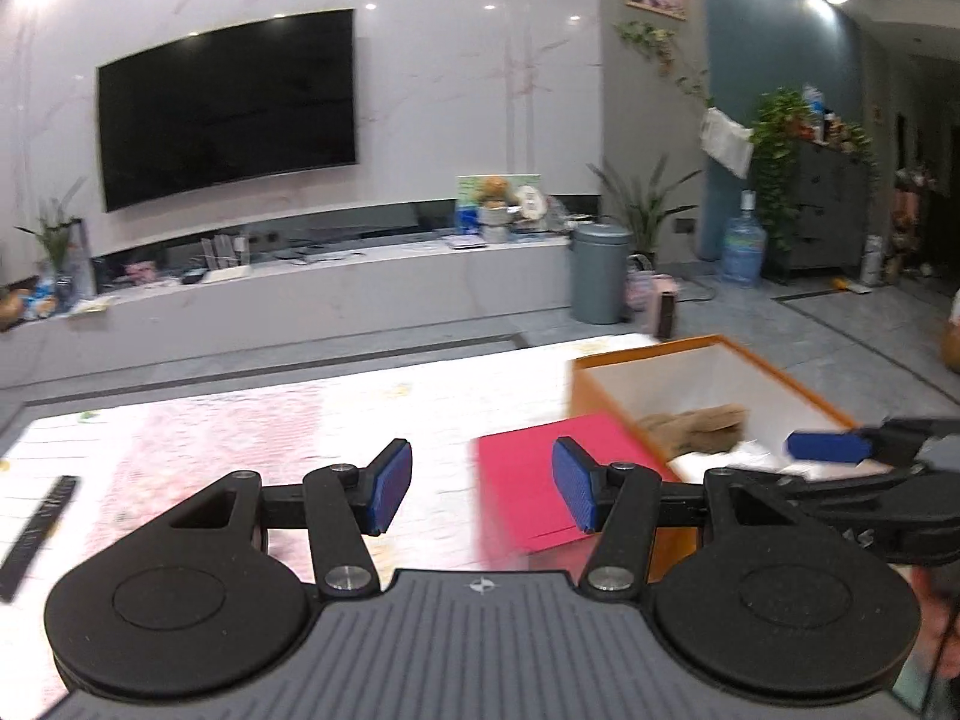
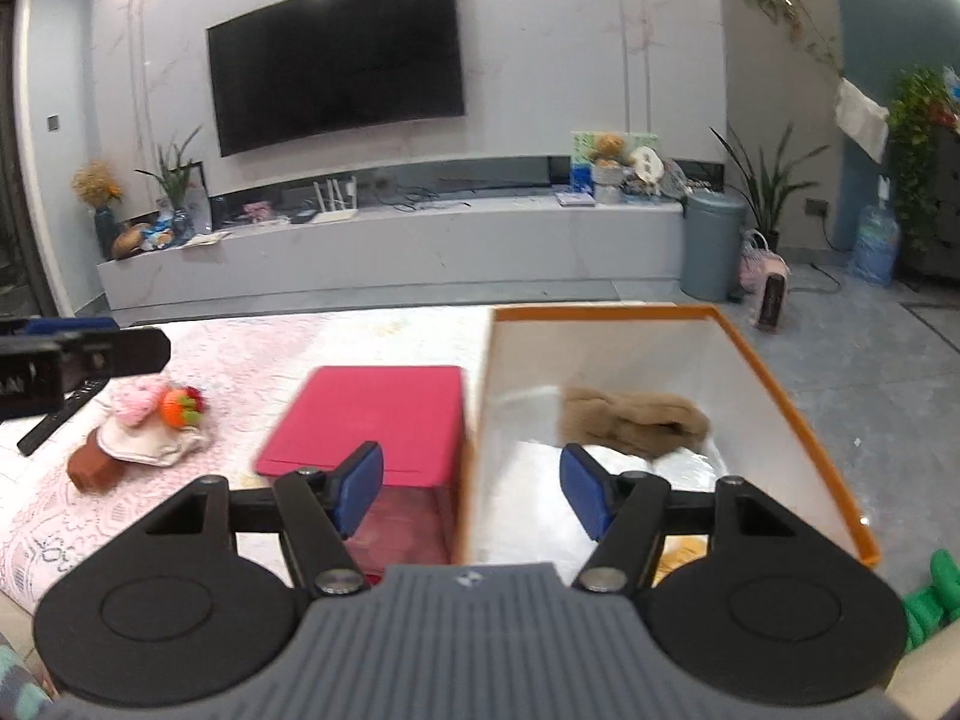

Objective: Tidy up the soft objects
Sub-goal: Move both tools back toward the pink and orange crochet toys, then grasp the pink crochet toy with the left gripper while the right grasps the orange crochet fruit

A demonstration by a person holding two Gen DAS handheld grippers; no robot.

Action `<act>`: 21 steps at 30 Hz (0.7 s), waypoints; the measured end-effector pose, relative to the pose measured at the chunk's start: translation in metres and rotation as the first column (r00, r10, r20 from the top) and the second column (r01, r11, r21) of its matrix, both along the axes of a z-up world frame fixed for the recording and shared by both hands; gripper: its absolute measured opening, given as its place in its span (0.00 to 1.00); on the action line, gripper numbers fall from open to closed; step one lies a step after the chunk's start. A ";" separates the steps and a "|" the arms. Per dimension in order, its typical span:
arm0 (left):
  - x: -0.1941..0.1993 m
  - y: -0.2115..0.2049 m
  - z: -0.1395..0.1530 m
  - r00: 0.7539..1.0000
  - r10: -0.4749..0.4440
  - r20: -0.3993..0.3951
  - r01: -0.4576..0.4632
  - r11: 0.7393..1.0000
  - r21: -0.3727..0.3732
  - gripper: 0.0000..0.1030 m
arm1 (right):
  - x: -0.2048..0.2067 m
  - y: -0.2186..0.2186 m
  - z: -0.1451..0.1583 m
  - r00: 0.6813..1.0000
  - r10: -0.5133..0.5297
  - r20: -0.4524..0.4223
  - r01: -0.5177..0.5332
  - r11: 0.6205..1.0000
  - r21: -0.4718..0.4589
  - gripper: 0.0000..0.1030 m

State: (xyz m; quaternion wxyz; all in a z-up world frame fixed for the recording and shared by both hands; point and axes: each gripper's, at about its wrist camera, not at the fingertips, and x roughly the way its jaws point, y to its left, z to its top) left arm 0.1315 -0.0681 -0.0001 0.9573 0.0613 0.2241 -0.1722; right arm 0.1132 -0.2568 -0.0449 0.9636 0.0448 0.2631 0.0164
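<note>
- Clutter of soft things (image 2: 141,432) lies on the tabletop (image 2: 252,354) left of the red lid (image 2: 372,420): a pink crocheted ball, an orange knitted fruit with green leaves, a limp white cloth or mask, and a brown block whose material I cannot tell.
- A brown plush piece (image 2: 630,417) already rests inside the orange box (image 2: 780,402), on crinkly white filling; the box walls are stiff, white inside, orange at the rim.
- The right tool (image 2: 471,495) hovers over the near box wall, jaws wide, holding nothing.
- The left tool (image 1: 483,492) hangs above the tabletop near the lid, jaws also wide and empty.
- Risk: the knitted pieces sit touching one another, so a pinch may lift only one, or drag the white cloth along by a strap.
- Risk: yarn and cloth compress, so a shallow grip on the flat blue pads (image 2: 360,495) could slip mid-carry.
- Risk: the two tools work close together and may collide near the box rim.
- The lace-patterned cover on the tabletop could snag or bunch under a low approach.
</note>
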 end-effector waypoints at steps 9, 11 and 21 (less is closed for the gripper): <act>0.001 0.076 -0.006 0.990 0.133 -0.053 -0.132 0.991 0.025 0.60 | 0.019 0.070 0.001 0.995 0.097 0.006 -0.097 0.995 0.004 0.63; 0.002 0.095 -0.009 0.985 0.164 -0.057 -0.163 0.986 0.032 0.60 | 0.025 0.085 -0.001 0.990 0.142 0.007 -0.142 0.990 0.023 0.63; 0.015 0.176 -0.030 0.969 0.234 -0.084 -0.228 0.971 0.070 0.60 | 0.058 0.159 -0.016 0.955 0.296 -0.007 -0.296 0.955 0.039 0.64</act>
